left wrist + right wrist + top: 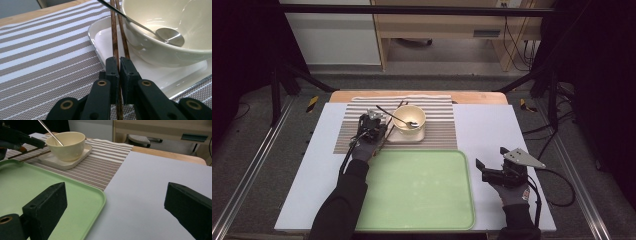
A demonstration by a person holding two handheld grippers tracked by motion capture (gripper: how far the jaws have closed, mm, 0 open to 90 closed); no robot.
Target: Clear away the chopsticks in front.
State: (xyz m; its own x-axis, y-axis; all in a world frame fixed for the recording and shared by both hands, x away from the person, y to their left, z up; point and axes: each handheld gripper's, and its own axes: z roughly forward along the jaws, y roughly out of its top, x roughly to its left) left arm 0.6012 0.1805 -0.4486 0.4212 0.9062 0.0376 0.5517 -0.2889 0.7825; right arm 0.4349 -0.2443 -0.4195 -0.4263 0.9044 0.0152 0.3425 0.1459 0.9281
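My left gripper is shut on a pair of dark wooden chopsticks, which lean on the rim of a white square plate. On that plate stands a cream bowl with a metal spoon resting inside, its handle over the rim. My right gripper is open above the white table surface at the right, with nothing between its jaws. In the right gripper view the bowl, the chopsticks and the left gripper show at the far left.
A striped brown and white placemat lies under the plate. A large light green tray sits in front of it. The white board covers the table; dark frame posts stand on both sides.
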